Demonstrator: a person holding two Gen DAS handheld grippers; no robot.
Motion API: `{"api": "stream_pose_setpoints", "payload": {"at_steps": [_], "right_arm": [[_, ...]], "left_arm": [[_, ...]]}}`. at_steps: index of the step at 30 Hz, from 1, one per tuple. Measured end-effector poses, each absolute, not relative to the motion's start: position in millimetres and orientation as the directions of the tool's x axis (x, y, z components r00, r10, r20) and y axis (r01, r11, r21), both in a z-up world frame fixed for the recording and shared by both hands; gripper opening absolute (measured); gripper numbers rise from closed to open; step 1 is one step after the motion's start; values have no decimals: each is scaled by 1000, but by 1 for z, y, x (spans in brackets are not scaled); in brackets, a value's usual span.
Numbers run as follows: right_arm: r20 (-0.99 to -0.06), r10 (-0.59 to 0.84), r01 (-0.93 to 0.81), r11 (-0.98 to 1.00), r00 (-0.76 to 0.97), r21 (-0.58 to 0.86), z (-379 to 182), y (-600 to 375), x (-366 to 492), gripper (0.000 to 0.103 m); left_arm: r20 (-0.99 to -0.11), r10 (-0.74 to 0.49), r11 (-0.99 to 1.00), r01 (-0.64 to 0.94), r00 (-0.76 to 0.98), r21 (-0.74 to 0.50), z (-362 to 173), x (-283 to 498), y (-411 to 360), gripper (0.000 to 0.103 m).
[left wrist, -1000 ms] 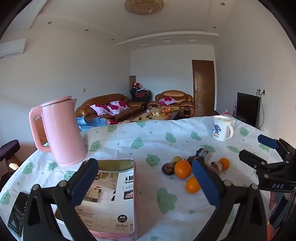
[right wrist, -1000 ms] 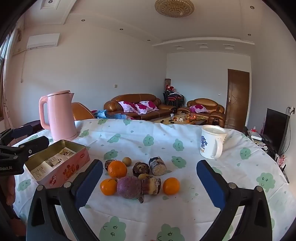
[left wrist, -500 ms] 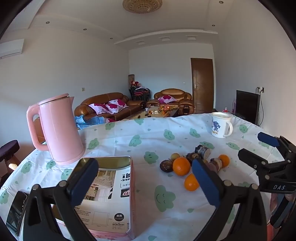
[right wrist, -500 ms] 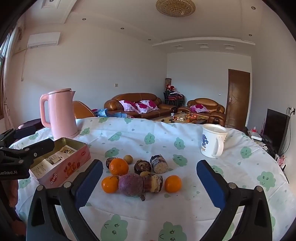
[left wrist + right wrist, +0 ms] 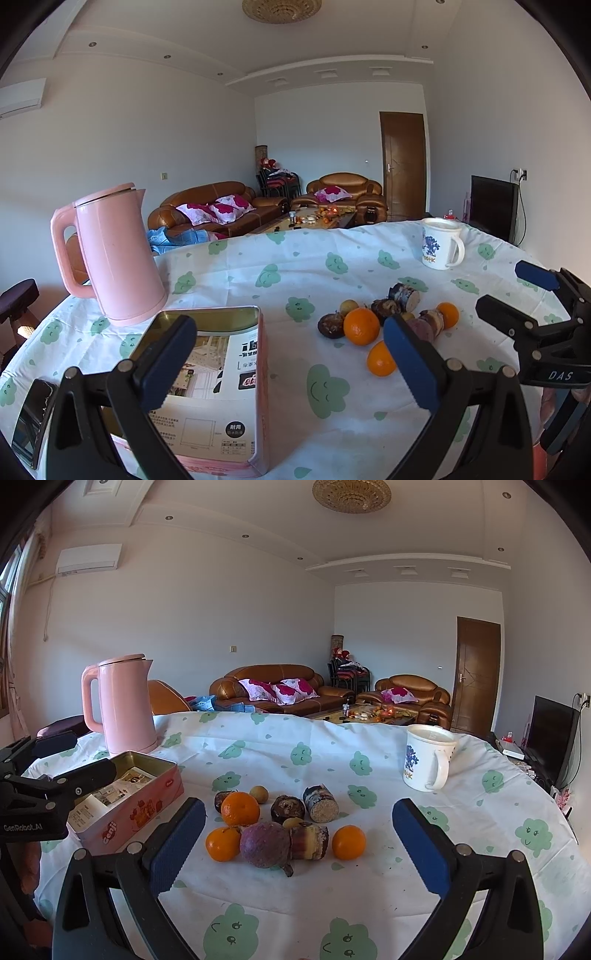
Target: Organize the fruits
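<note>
A cluster of fruit lies on the clouded tablecloth: three oranges (image 5: 240, 808), a purple fruit (image 5: 264, 844), dark round fruits (image 5: 287, 808), cut sugarcane pieces (image 5: 320, 803) and a small brown fruit (image 5: 259, 794). The cluster also shows in the left wrist view (image 5: 361, 326). An open pink tin box (image 5: 207, 384) holding a leaflet sits left of the fruit, and shows in the right wrist view (image 5: 140, 805). My left gripper (image 5: 288, 365) is open and empty, over the tin's right edge. My right gripper (image 5: 299, 843) is open and empty, just before the fruit.
A pink kettle (image 5: 114, 254) stands behind the tin. A white mug (image 5: 426, 757) stands at the right rear. A dark phone (image 5: 31, 417) lies at the table's left edge. The round table's edge (image 5: 565, 812) curves close on the right.
Both grippers have drifted slightly back and up from the table, so the fruit and tin sit a little lower and farther. Both stay open and empty.
</note>
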State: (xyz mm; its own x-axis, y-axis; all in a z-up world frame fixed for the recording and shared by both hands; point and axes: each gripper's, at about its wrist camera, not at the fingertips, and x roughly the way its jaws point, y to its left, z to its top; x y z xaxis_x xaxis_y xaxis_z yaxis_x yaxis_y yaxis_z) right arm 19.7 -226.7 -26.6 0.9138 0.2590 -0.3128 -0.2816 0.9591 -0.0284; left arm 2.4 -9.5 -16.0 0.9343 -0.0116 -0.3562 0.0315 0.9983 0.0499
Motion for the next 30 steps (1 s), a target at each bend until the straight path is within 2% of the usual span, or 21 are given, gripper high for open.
{"api": "stream_pose_setpoints", "payload": {"at_steps": [30], "right_arm": [[-332, 266, -290, 957, 905, -22, -37, -222, 22, 102]], "left_arm": [[-375, -5, 998, 29, 927, 57, -24, 2, -10, 103]]}}
